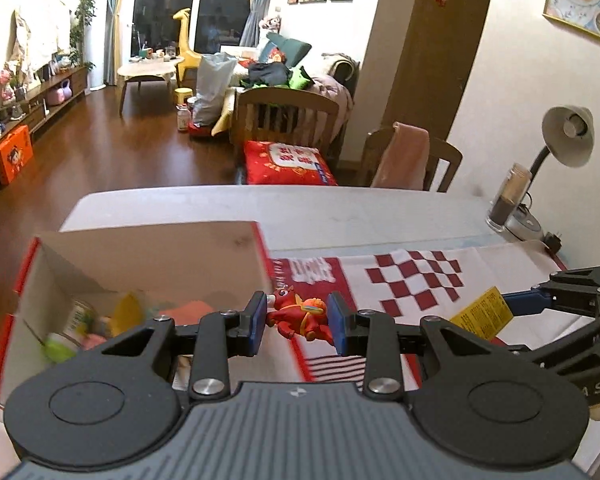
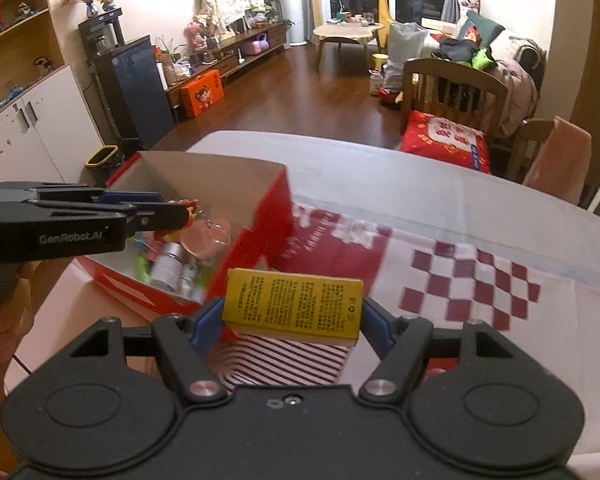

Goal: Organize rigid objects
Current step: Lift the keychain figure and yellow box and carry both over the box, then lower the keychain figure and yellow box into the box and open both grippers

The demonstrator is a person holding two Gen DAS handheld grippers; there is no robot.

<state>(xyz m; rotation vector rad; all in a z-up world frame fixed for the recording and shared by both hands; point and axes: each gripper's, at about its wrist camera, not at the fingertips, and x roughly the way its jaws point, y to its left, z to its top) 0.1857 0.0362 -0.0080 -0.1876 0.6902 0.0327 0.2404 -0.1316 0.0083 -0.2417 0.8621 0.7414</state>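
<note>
Pinching red figurine (image 1: 298, 316), left gripper (image 1: 298, 322) hovering beside red box (image 1: 148, 256). Right gripper (image 2: 292, 314) clamping yellow carton (image 2: 294, 302) over patterned cloth (image 2: 472, 280). Only right wrist view showing keyring (image 2: 219, 234) dangling, cans (image 2: 171, 266) lying inside box.

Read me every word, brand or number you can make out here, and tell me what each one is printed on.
"GenRobot.AI": on the side of the left gripper.
"A S": end of a word cut off on the right gripper.
Yellow box: rows of small black print, too small to read.
Red cushion: large characters, blurred.
Tablecloth: white characters, blurred.
</note>
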